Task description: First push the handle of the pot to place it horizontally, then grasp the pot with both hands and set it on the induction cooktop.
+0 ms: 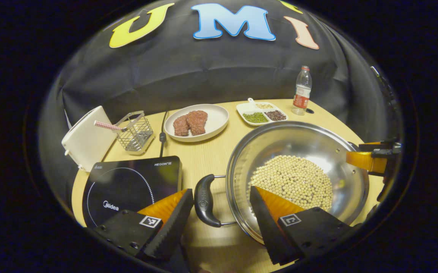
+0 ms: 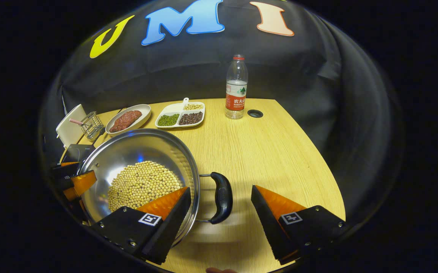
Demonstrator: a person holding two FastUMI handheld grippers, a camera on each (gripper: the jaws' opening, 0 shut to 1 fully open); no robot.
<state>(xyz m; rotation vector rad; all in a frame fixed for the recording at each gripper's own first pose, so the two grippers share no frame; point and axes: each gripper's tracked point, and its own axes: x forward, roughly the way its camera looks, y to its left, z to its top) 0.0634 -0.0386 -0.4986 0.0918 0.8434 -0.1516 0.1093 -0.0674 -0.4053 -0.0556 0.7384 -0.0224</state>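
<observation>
A staged kitchen corner set up inside a recording booth.

A black cloth wall [image 2: 188, 72] hangs close behind a pale wooden table [image 2: 272, 151], with no real counter or cupboards. The table is dressed for cooking: an induction cooktop [image 1: 127, 185] sits at one end, a steel pot [image 1: 298, 151] of pale beans just beside it, a plate of raw meat [image 1: 196, 122] and a divided dish of dried beans [image 1: 261, 113] behind the cooktop toward the cloth, a wire utensil basket [image 1: 135, 133] near its far corner, and a water bottle [image 2: 236, 88] well apart from it.
</observation>
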